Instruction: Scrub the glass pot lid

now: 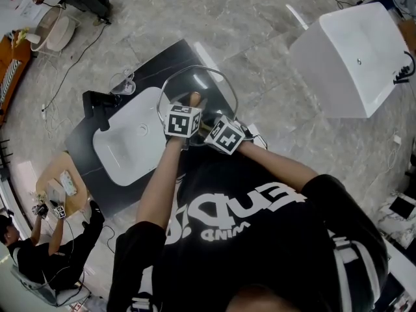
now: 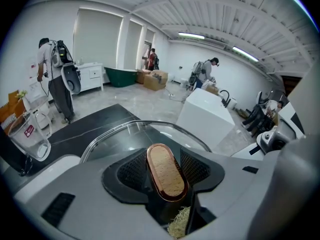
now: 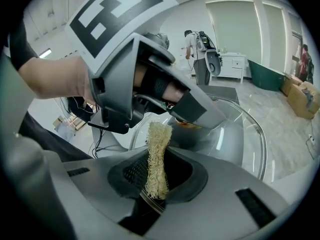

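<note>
I looked down on a white basin (image 1: 127, 149) sunk in a dark countertop (image 1: 81, 158). A black faucet (image 1: 97, 104) stood at the basin's far-left corner, and a clear measuring jug (image 1: 123, 83) just beyond that. Well off to the basin's far right, a white freestanding bathtub (image 1: 354, 57) stood on the marble floor (image 1: 260, 18). Down-left of the basin was a small wooden table (image 1: 52, 186), with a seated person (image 1: 39, 249) past it. Far beyond the basin stood a person with a backpack (image 2: 54, 69) and a green tub (image 2: 120, 77).

We stand in a bathroom-fittings showroom: marble floor (image 1: 247, 18) spreads around the white bathtub (image 1: 348, 60), with a green tub (image 2: 120, 77) and vanity (image 2: 91, 77) beyond it.
</note>
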### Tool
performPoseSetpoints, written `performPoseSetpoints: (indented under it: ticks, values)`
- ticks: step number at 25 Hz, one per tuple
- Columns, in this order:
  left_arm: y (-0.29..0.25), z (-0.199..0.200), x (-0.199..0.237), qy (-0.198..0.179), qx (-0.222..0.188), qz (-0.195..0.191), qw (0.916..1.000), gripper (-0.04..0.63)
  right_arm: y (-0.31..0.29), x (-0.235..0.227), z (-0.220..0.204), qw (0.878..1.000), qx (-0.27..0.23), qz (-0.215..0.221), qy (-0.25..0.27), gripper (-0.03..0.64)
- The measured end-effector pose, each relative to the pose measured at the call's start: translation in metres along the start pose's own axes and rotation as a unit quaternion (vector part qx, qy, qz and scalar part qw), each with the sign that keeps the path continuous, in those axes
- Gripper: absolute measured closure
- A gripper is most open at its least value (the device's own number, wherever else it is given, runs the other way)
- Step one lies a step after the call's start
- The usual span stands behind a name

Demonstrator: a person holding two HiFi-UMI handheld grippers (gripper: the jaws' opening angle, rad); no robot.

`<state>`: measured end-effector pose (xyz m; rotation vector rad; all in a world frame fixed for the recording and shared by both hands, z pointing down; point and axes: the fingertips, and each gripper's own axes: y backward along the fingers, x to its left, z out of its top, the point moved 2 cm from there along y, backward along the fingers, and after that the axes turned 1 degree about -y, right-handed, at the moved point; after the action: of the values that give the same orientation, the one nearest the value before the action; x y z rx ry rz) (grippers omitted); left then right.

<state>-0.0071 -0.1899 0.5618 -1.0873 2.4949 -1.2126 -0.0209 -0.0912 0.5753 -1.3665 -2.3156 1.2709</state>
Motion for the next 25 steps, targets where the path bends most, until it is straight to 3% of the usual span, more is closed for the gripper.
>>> performPoseSetpoints:
  ticks: [10,25]
  values:
    - [-0.001,0.000,0.001,0.001,0.005,0.003,1.0000,0.376,-0.001,-0.003,-0.004,1.000,0.016,-0.013,0.005,0.571]
    - [-0.001,0.000,0.000,0.002,0.007,0.002,1.0000,0.376,0.016,-0.022,-0.021,0.999,0.021,-0.003,-0.036,0.569]
